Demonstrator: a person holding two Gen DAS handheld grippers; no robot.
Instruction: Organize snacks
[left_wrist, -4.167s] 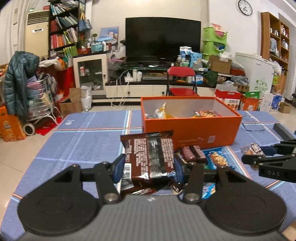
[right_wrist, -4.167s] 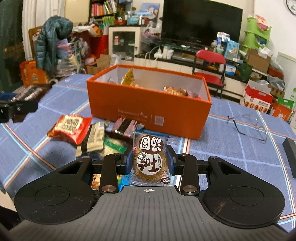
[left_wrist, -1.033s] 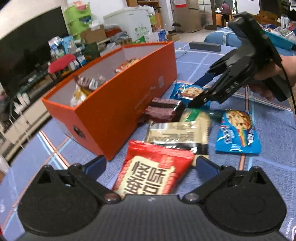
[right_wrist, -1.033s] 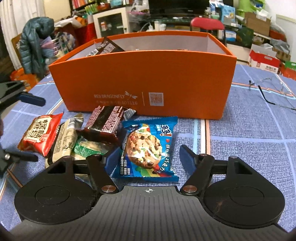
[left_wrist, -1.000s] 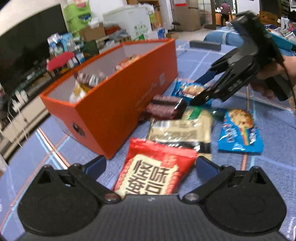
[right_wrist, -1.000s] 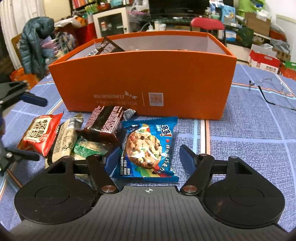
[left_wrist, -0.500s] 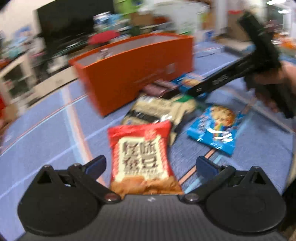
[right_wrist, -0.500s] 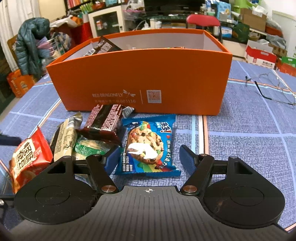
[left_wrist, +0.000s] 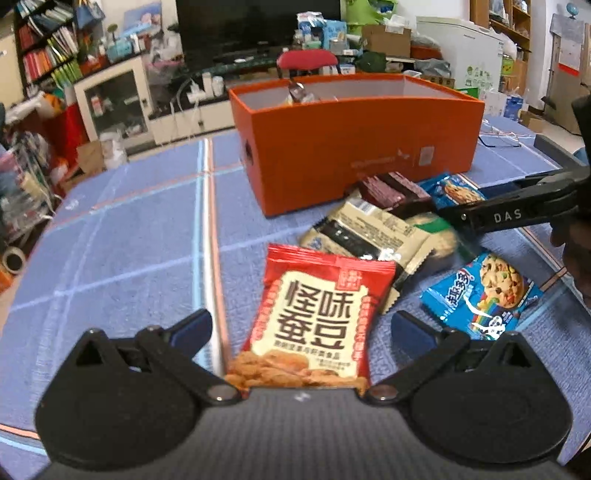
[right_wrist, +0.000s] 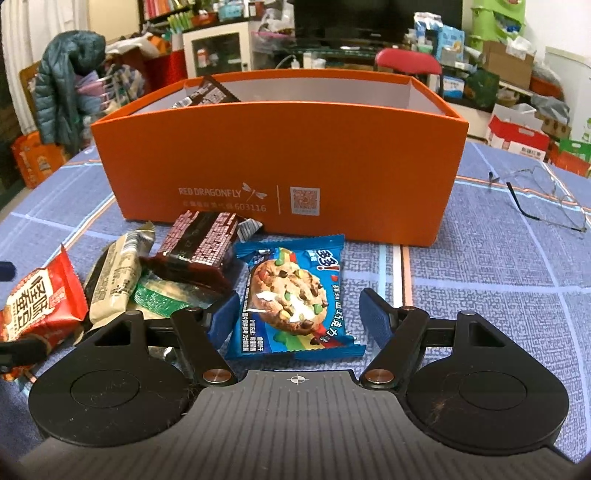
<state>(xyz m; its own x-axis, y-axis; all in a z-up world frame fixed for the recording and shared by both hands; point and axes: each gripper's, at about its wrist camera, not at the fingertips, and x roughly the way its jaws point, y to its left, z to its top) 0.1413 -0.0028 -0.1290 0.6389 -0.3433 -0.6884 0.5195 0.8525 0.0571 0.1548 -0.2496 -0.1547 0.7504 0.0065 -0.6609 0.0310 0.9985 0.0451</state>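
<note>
Left tongs (left_wrist: 301, 325) spread wide around the red bean-snack packet (left_wrist: 317, 321), gripping nothing; right tongs (right_wrist: 297, 314) equally wide astride the blue cookie packet (right_wrist: 291, 299), likewise empty. Both packets lie flat on the blue checked worktop (left_wrist: 129, 236), on the near side of the orange box (right_wrist: 280, 162) that already holds several snacks. I cannot tell whether any pad touches a wrapper.

My judgement: the step in hand is closing on these two packets, then carrying them into the box. To do it well, I would centre each packet between the pads, press low against the cloth so the thin wrapper does not slide out, and close gently on the air-filled pouch.

Beside the cookie packet a dark chocolate bar (right_wrist: 201, 245) rests on a beige wafer packet (right_wrist: 114, 280) and a green-wrapped one (right_wrist: 162, 299), close enough to the right tongs' left pad to be snagged. Spectacles (right_wrist: 539, 199) lie toward the worktop's right edge.
</note>
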